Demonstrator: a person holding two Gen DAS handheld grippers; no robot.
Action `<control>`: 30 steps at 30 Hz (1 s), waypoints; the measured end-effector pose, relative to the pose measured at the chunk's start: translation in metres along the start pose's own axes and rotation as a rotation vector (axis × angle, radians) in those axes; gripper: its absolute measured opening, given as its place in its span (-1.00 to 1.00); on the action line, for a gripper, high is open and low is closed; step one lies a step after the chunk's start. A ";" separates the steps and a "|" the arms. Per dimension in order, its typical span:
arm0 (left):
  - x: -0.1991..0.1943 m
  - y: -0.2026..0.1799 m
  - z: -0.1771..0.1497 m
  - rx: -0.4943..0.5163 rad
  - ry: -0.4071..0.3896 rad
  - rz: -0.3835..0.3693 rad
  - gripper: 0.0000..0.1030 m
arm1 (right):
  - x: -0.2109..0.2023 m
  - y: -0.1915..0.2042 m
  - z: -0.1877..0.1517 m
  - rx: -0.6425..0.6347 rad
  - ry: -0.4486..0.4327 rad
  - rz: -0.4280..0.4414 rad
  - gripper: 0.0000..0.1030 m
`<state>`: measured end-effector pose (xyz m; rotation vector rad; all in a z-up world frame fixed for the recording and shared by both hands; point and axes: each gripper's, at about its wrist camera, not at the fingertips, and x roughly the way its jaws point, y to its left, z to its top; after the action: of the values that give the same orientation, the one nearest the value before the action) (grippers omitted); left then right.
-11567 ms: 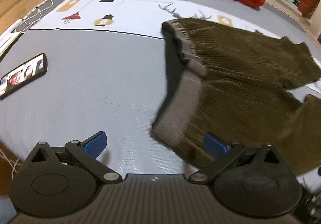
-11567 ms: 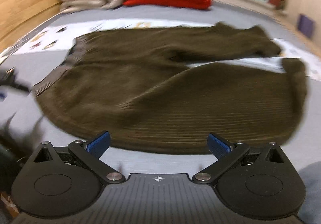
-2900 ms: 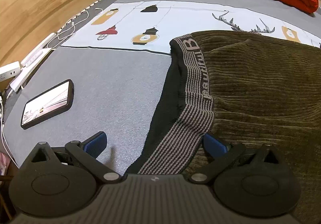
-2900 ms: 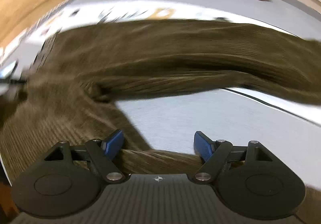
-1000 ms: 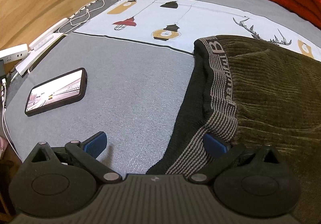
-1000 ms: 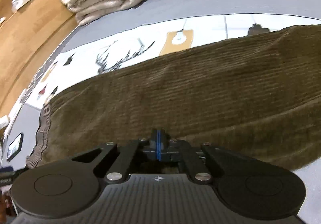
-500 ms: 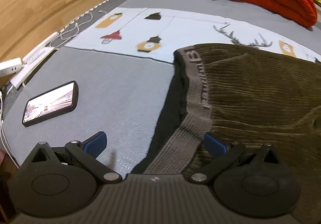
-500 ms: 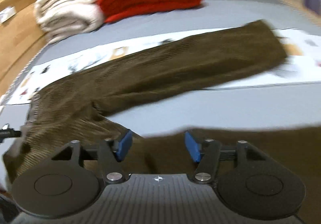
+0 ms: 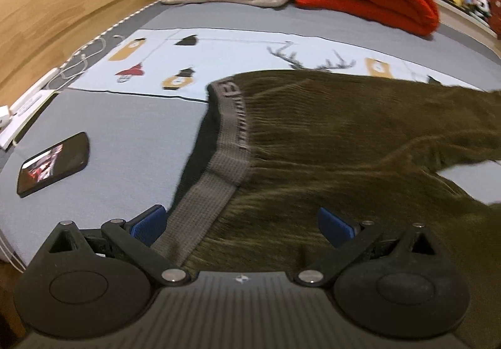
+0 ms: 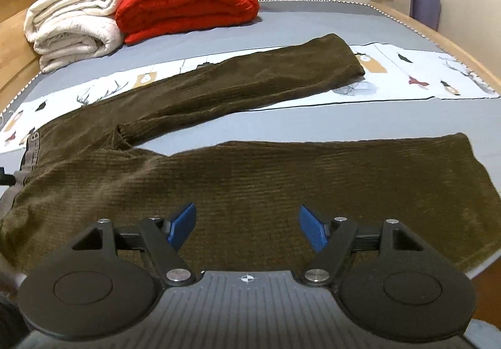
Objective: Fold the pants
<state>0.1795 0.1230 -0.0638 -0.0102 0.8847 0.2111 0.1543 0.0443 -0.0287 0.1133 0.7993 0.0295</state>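
Right wrist view shows the olive corduroy pants [image 10: 250, 180] spread on the grey bed [image 10: 328, 117], legs apart in a V: the near leg [image 10: 344, 180] runs across just ahead of the right tool [image 10: 247, 228], the far leg [image 10: 250, 76] angles away over the printed sheet [image 10: 422, 73] toward the red blanket [image 10: 188, 1]. The right tool's jaws have just been opening; they now stand wide apart above the near leg with no cloth pinched between them.

Left wrist view shows the left tool [image 9: 239, 222] at the waist end, also spread wide, its blue pads to either side of the grey waistband [image 9: 200, 208], which passes between them unpressed. A phone [image 9: 51, 164] lies on the bed well to the left.

By my reading the garment is laid flat and the first fold is not yet made. The next move probably calls for bringing one leg onto the other: each tool needs to close on an edge of the near half, at waist and toward the cuff, then lift and carry together so the corduroy lands square without bunching at the crotch.
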 end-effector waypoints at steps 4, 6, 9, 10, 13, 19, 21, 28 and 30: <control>-0.007 -0.012 -0.006 0.036 -0.009 -0.023 0.99 | -0.010 0.000 -0.008 -0.022 -0.003 -0.021 0.46; -0.009 -0.017 -0.007 0.049 -0.011 -0.035 0.99 | -0.010 0.000 -0.010 -0.021 0.004 -0.025 0.46; -0.011 -0.022 -0.006 0.055 -0.015 -0.049 0.99 | -0.010 -0.001 -0.009 -0.011 0.009 -0.035 0.47; -0.011 -0.024 -0.005 0.056 -0.015 -0.053 0.99 | -0.009 -0.001 -0.008 -0.008 0.012 -0.039 0.47; -0.010 -0.026 -0.002 0.049 -0.012 -0.061 0.99 | -0.006 0.001 -0.007 -0.006 0.019 -0.047 0.47; -0.009 -0.032 0.004 0.038 -0.013 -0.077 0.99 | 0.000 0.005 -0.002 -0.023 0.021 -0.046 0.47; -0.008 -0.034 0.005 0.043 -0.014 -0.076 0.99 | 0.001 0.005 0.000 -0.024 0.021 -0.046 0.47; -0.004 -0.040 0.008 0.049 -0.016 -0.077 0.99 | 0.010 -0.005 0.008 0.003 0.030 -0.065 0.47; -0.001 -0.042 0.009 0.057 -0.017 -0.077 0.99 | 0.012 -0.007 0.009 0.010 0.034 -0.066 0.47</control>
<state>0.1943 0.0822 -0.0607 0.0102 0.8713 0.1135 0.1689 0.0374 -0.0324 0.0959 0.8373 -0.0351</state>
